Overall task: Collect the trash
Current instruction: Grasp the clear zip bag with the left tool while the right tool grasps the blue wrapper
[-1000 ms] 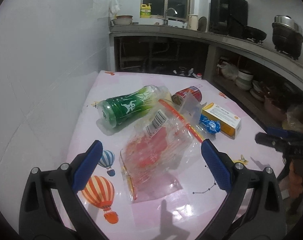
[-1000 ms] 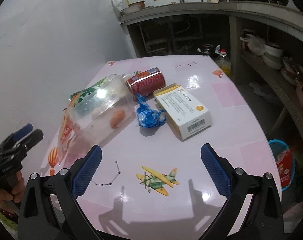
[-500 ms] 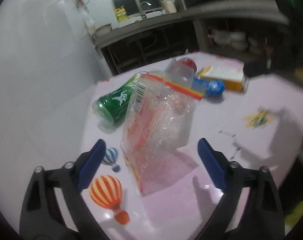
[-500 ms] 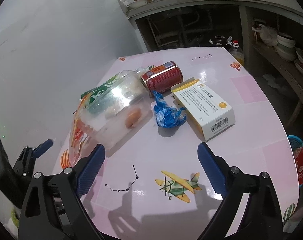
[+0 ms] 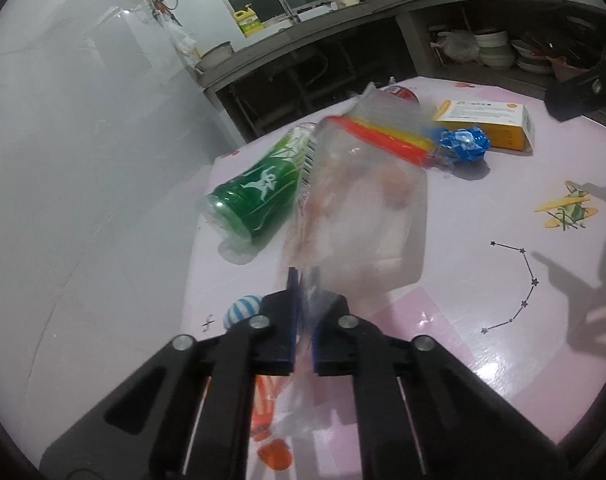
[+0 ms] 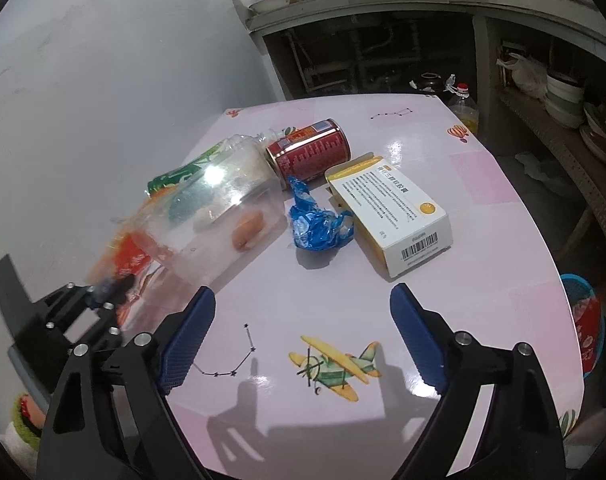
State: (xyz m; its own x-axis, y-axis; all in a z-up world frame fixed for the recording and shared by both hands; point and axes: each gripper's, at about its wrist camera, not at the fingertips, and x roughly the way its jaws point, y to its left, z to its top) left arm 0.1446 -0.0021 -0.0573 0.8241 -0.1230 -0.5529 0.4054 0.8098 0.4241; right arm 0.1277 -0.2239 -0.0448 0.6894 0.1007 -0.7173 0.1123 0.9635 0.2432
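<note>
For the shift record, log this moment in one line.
left gripper: shut on clear plastic zip bag | right gripper: jaws closing, nothing between | phase: bag pickup

plastic bag (image 5: 367, 216) blurred, green bottle (image 6: 183, 172) half hidden

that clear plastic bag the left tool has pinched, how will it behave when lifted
The clear plastic bag is thin film, so it will probably flop and sag from the left tool, which grips only its near edge. It looks nearly empty, so likely light. The small orange piece inside may slide as it tilts.
</note>
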